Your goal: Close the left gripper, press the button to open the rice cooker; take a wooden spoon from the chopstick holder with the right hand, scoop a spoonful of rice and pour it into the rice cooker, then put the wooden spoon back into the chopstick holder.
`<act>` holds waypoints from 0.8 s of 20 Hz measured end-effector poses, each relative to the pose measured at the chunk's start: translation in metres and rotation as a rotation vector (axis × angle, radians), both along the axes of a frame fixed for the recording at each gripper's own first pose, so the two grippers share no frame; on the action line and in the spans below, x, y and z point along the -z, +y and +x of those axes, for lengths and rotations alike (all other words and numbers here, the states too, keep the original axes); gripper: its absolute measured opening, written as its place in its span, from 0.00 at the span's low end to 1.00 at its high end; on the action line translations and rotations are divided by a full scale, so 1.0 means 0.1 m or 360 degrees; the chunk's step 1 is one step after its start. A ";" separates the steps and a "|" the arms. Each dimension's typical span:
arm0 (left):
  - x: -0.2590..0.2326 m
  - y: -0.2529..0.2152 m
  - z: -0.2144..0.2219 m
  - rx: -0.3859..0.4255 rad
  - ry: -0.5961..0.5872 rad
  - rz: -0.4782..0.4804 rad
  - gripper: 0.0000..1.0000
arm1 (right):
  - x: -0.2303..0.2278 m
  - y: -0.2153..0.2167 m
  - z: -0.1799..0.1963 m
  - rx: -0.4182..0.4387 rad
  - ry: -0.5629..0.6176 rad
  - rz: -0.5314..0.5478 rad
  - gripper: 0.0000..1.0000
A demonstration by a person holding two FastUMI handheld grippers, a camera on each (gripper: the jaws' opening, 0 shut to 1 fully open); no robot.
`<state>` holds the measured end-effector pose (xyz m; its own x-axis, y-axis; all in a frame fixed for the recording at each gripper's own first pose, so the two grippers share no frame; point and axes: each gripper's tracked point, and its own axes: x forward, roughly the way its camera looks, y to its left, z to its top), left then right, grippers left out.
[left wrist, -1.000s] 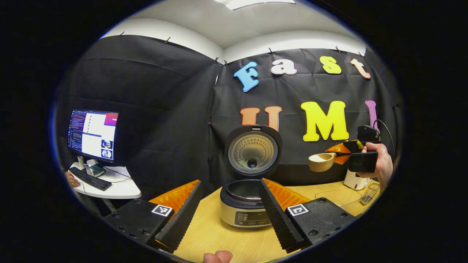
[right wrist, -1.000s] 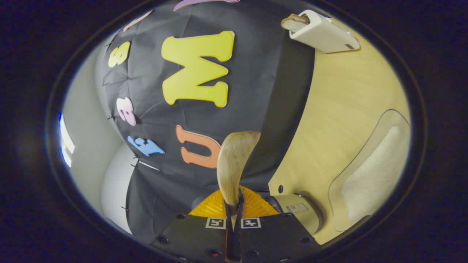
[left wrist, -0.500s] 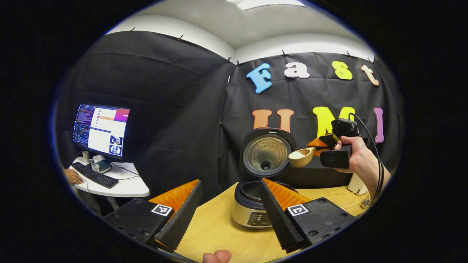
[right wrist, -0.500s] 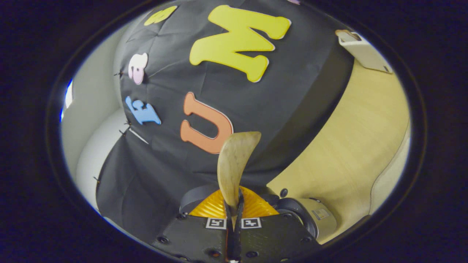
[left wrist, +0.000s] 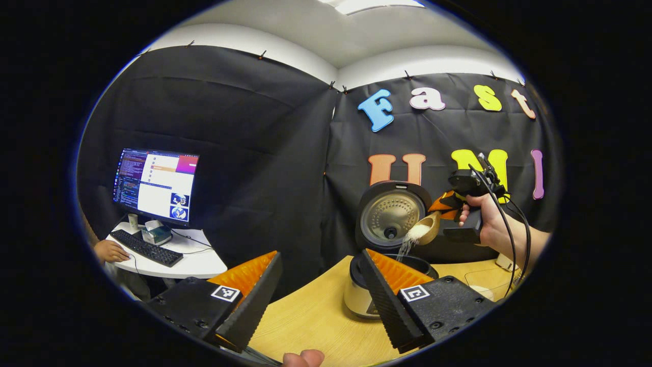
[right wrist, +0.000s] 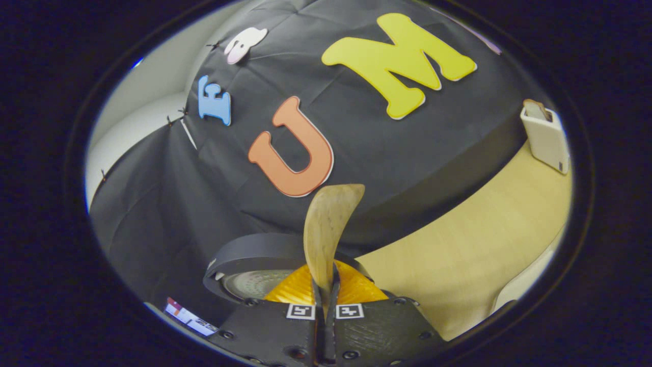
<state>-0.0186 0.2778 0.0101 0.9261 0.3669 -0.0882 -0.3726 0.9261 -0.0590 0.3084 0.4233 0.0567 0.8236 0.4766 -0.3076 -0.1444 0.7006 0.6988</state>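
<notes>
In the left gripper view, the rice cooker (left wrist: 379,285) stands on the wooden worktop (left wrist: 310,318) near its back edge, close to the black cloth wall. Its lid (left wrist: 389,216) is up and shows the metal inner plate. The right gripper (left wrist: 442,206), held by a hand (left wrist: 489,224), is above the cooker. Its jaws are pinching the handle of the wooden spoon (left wrist: 425,230), and the bowl of the spoon is tilted down over the open pot. White rice (left wrist: 407,244) falls from the spoon in a thin stream into the pot.

The left gripper (left wrist: 321,300) is low over the front part of the worktop. Its jaws are spread wide apart and hold nothing.

In the right gripper view, the jaws are pressed on the handle of the wooden spoon (right wrist: 326,229), and the cooker lid (right wrist: 249,270) is seen just behind them. A white toaster (right wrist: 546,135) stands at the far edge of the worktop.

Beyond the left edge of the worktop, a monitor (left wrist: 155,186) and a keyboard (left wrist: 145,247) are on a small white desk.
</notes>
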 end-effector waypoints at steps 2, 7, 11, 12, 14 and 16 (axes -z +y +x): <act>-0.01 0.00 0.00 -0.0001 -0.0003 -0.0008 0.98 | -0.06 -0.01 0.01 0.0000 -0.0018 -0.0020 0.00; 0.00 0.02 -0.03 -0.0020 0.0007 -0.0025 0.98 | -0.06 0.01 -0.01 -0.0004 -0.0016 -0.0050 0.02; 0.00 0.07 -0.06 -0.0040 0.0003 -0.0045 0.98 | -0.23 0.03 -0.06 -0.0006 -0.0081 -0.0077 0.02; 0.00 0.06 -0.07 -0.0037 0.0008 -0.0051 1.00 | -0.28 0.05 -0.07 -0.0006 -0.0116 -0.0103 0.00; -0.01 0.10 -0.09 -0.0050 0.0012 -0.0042 0.98 | -0.35 0.05 -0.07 0.0001 -0.0177 -0.0160 0.00; -0.02 0.12 -0.11 -0.0063 0.0009 -0.0042 0.98 | -0.39 0.08 -0.06 0.0006 -0.0195 -0.0183 0.00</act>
